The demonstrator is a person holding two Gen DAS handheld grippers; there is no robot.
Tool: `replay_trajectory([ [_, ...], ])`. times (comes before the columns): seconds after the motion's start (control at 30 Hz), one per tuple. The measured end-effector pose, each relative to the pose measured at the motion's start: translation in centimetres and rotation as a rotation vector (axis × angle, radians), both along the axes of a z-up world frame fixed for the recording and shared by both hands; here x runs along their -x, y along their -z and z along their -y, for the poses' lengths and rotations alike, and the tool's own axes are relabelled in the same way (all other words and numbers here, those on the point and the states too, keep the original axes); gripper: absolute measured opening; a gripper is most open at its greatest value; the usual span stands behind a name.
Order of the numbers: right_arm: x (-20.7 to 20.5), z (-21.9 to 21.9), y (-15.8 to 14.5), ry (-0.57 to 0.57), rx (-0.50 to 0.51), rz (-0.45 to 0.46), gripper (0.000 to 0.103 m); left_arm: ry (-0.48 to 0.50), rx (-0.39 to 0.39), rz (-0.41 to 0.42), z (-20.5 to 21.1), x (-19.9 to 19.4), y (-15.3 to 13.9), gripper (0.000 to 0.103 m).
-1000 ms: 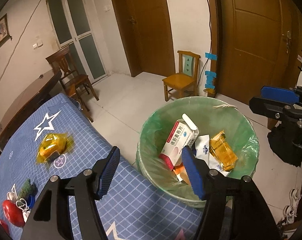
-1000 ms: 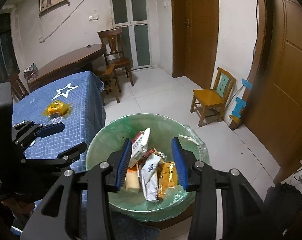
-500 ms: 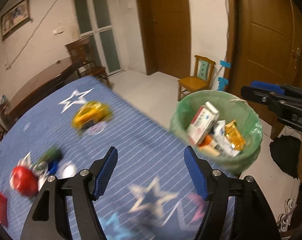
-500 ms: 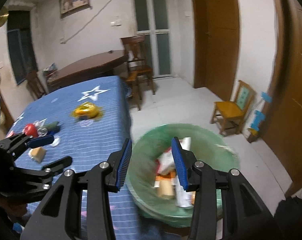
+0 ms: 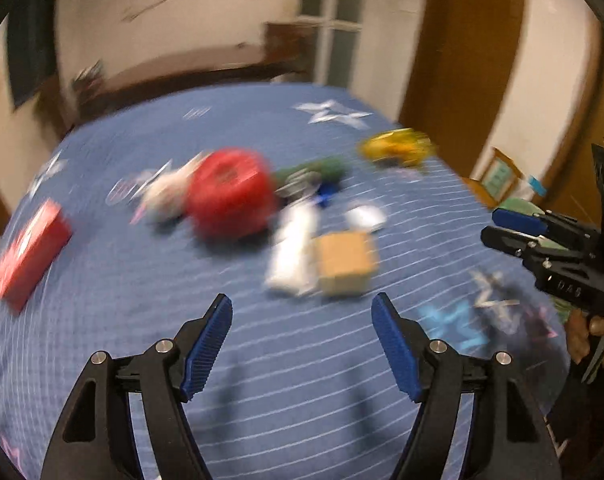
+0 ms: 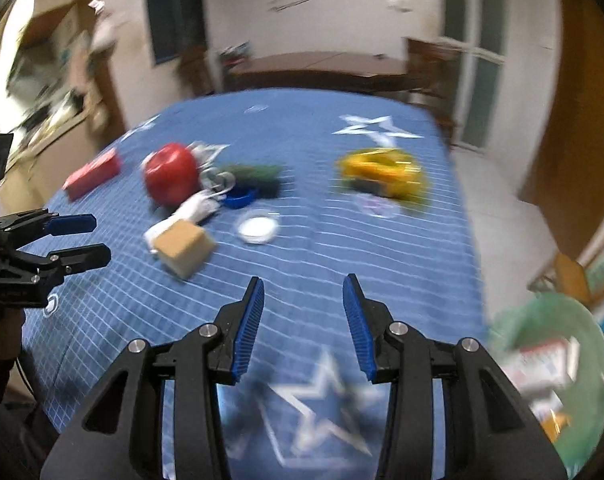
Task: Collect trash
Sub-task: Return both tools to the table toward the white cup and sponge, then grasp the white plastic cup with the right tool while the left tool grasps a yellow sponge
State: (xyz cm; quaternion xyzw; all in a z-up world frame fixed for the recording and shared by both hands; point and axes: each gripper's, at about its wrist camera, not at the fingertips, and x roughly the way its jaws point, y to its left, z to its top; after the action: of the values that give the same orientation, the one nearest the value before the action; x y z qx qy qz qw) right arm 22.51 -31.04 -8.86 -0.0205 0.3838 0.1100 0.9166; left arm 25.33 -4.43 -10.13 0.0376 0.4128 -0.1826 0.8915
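Note:
Both views are blurred. Trash lies on the blue star-patterned tablecloth (image 5: 142,288): a tan box (image 5: 346,264) (image 6: 184,246) against a white wrapper (image 5: 294,248), a red round object (image 5: 230,192) (image 6: 172,178), a red box (image 5: 30,256), a yellow wrapper (image 5: 398,148) (image 6: 382,172), a white lid (image 6: 258,226). My left gripper (image 5: 302,308) hovers just short of the tan box, its jaws opening with nothing between them. My right gripper (image 6: 304,284) stands open and empty over bare cloth. The green-lined bin (image 6: 562,360) holds packets at the lower right.
A green object (image 6: 254,172) and a blue cap (image 6: 240,198) lie beside the red round object. A dark wooden table (image 6: 314,68) and chair stand behind. A small wooden chair (image 6: 582,276) stands on the floor past the bin.
Both grippers have swung from over the bin to over the table. The left jaws stand wider than before. The right jaws keep the same gap.

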Motion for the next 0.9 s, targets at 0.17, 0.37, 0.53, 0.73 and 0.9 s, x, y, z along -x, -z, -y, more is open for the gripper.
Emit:
replay_trajectory([
  [0.17, -4.9, -3.3, 1.6, -0.105, 0.054, -0.054, 0.040, -0.122, 0.022, -0.049, -4.9, -1.1, 1.3, 0.073],
  [0.37, -8.6, -4.6, 3.5, -0.126, 0.103, -0.099, 0.040, -0.143, 0.046, -0.061, -7.1, -1.6, 1.5, 0.073],
  [0.53, -10.1, -5.6, 4.1, -0.140, 0.113, -0.110, 0.039, -0.148, 0.035, -0.061, -7.4, -1.6, 1.4, 0.073],
  [0.73, -9.7, -4.9, 4.2, -0.124, 0.055, -0.115, 0.039, -0.118, 0.032, -0.062, -5.2, -2.2, 1.2, 0.073],
  [0.9, -8.1, -4.2, 3.9, -0.089, 0.014, -0.099, 0.039, -0.087, 0.023, -0.031, -4.0, -2.0, 0.4, 0.075],
])
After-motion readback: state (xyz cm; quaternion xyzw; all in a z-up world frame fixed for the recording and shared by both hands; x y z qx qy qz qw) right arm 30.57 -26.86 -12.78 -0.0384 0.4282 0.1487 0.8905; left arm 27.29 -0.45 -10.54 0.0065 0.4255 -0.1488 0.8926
